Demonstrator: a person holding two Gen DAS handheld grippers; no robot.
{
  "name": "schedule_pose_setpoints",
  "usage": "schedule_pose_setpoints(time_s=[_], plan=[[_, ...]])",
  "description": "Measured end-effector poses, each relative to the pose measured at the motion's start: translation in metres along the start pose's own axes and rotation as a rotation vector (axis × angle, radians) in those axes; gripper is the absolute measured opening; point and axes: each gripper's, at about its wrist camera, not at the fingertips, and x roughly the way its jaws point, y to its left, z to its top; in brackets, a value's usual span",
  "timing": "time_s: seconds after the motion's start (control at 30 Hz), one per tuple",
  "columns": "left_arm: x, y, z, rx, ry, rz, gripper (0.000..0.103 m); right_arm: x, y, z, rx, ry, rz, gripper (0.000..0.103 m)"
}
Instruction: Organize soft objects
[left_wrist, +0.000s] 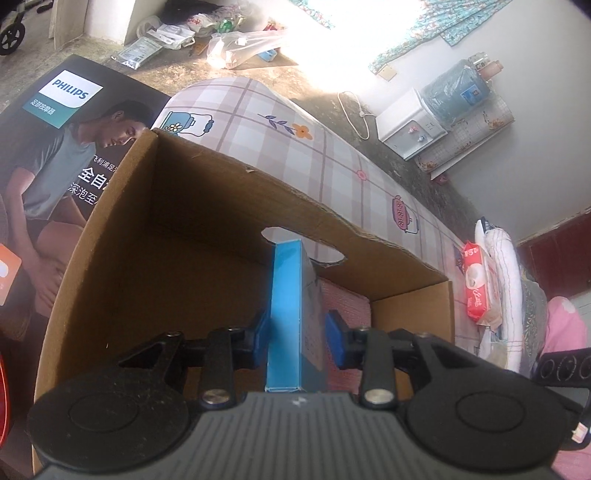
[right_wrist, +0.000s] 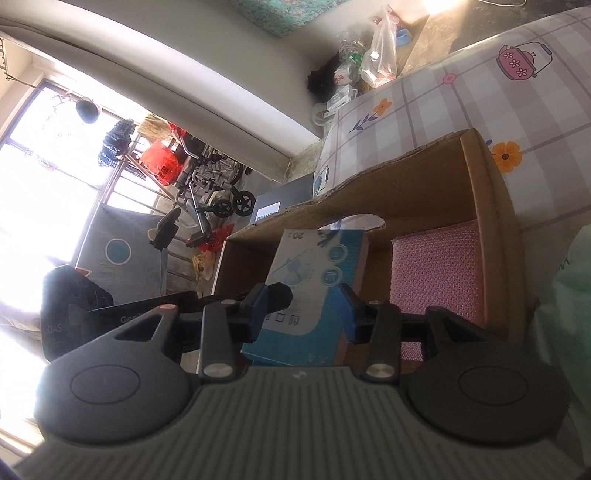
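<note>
1. Blue carton (left_wrist: 291, 314): a slim printed pack. It is upright on its narrow edge in the left wrist view, and its broad face shows in the right wrist view (right_wrist: 314, 280). It hangs inside the open top of the cardboard box (left_wrist: 221, 162), with its far end level with the handle cut-out in the far wall. I cannot tell whether it touches the floor of the box.
2. Left gripper (left_wrist: 298, 330): both blue pads are pressed to the broad faces of the carton, so it is clamped on it.
3. Right gripper (right_wrist: 304, 308): the carton sits between its fingers with the pads at the carton's edges. Whether they press or only flank it, I cannot tell.
4. Cardboard box contents: a pink textured piece (left_wrist: 345, 295) lies on the bottom to the right of the carton. The rest of the interior looks bare brown board.
5. Outside the box, on the checked flower-print cover (left_wrist: 280, 110): a red wipes pack (left_wrist: 476, 284) lies just beyond the right wall. A white padded item (left_wrist: 498, 251) is beside it.
6. Judgement on progress: early to middle. One item looks stowed and the carton is about to be placed but not yet released. The wipes pack and the padded item beside it remain to be gathered.
7. Remaining for this step: set the carton down beside the pink piece and let go.
</note>
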Motion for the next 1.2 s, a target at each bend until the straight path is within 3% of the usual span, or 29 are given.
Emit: schedule_pose_setpoints(time_s=[0.27, 0.53, 0.77, 0.93, 1.1, 1.2], plan=[[0.019, 0.010, -0.003, -0.032, 0.004, 0.081, 0.034, -0.016, 0.011, -0.005, -0.081, -0.007, 0.017, 0.040], [0.044, 0.013, -0.004, -0.103, 0.028, 0.223, 0.046, -0.082, 0.017, -0.027, -0.180, -0.067, 0.082, 0.041], [0.063, 0.009, -0.007, -0.178, 0.056, 0.170, 0.045, -0.139, -0.009, -0.041, -0.156, -0.137, 0.073, 0.041], [0.061, -0.004, -0.011, -0.160, 0.007, 0.211, 0.050, -0.166, -0.029, -0.045, -0.129, -0.176, 0.053, 0.041], [0.032, -0.017, -0.023, -0.156, -0.080, 0.254, 0.072, -0.191, -0.046, -0.053, -0.140, -0.209, 0.007, 0.043], [0.004, -0.037, -0.035, -0.118, -0.152, 0.255, 0.074, -0.209, -0.059, -0.062, -0.159, -0.233, -0.047, 0.048]])
